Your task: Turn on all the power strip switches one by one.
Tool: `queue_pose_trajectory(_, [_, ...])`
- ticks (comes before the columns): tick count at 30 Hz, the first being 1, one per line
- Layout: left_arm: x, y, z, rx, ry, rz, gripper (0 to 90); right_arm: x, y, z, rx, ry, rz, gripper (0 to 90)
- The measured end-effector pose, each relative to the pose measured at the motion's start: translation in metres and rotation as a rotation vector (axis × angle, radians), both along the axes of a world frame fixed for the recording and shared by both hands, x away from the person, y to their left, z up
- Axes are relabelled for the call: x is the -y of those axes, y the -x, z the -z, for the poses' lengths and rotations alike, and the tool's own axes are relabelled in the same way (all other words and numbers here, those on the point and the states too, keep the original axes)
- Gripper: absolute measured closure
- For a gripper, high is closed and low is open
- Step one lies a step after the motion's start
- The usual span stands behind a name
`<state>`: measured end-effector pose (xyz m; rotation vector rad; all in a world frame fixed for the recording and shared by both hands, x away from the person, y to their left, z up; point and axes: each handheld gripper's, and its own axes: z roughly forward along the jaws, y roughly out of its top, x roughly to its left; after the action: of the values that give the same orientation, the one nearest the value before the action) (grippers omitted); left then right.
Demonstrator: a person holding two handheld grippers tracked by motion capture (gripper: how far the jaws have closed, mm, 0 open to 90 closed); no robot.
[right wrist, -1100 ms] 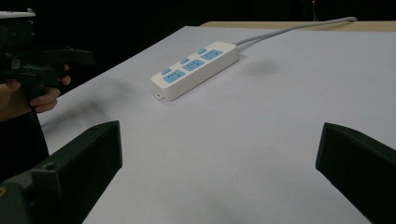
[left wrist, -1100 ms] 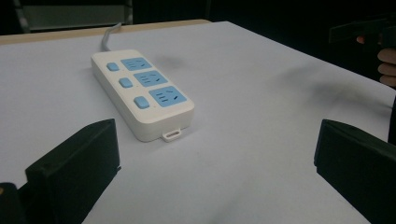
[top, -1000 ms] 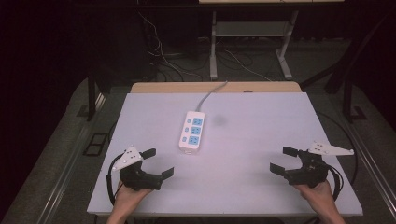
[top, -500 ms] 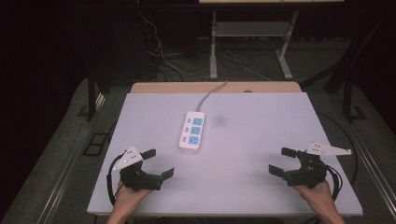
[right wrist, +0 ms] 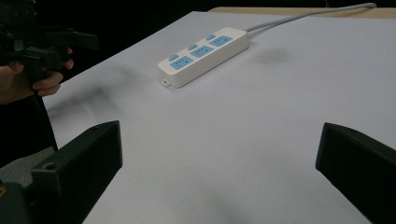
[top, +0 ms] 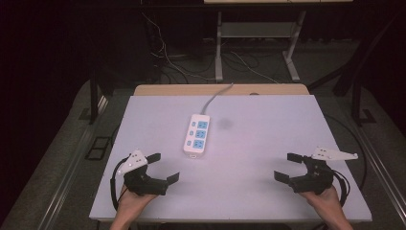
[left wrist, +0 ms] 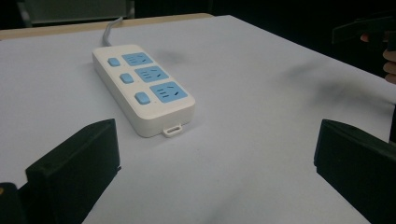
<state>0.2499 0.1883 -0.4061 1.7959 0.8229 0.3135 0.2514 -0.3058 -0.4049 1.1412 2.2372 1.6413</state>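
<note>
Resting at the lower corners of the high view, the left gripper (top: 163, 168) and right gripper (top: 288, 166) sat with jaws spread wide and empty, seemingly poised to start, while the power strip (top: 197, 135) lay mid-frame on the table (top: 268, 139), well apart from both. The left gripper view placed the strip upper left, nearer that gripper. The right gripper view set it top centre, cable (right wrist: 308, 15) trailing toward the upper right.

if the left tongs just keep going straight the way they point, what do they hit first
Probably the white power strip: in the left gripper view its near end lies just ahead between the open jaws of the left tongs, a little left of centre. Bare table lies between; depth is uncertain.
</note>
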Motion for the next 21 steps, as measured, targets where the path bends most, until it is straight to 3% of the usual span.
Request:
queue_pose_trajectory(9, [0.007,-0.007,-0.005,-0.025,-0.048,0.018,0.0,0.001,0.0,0.0,0.0,0.002,0.002,0.5])
queue_pose_trajectory(21, [0.017,-0.022,-0.023,-0.068,-0.091,0.049,0.0,0.001,0.0,0.001,-0.004,0.008,0.005,0.5])
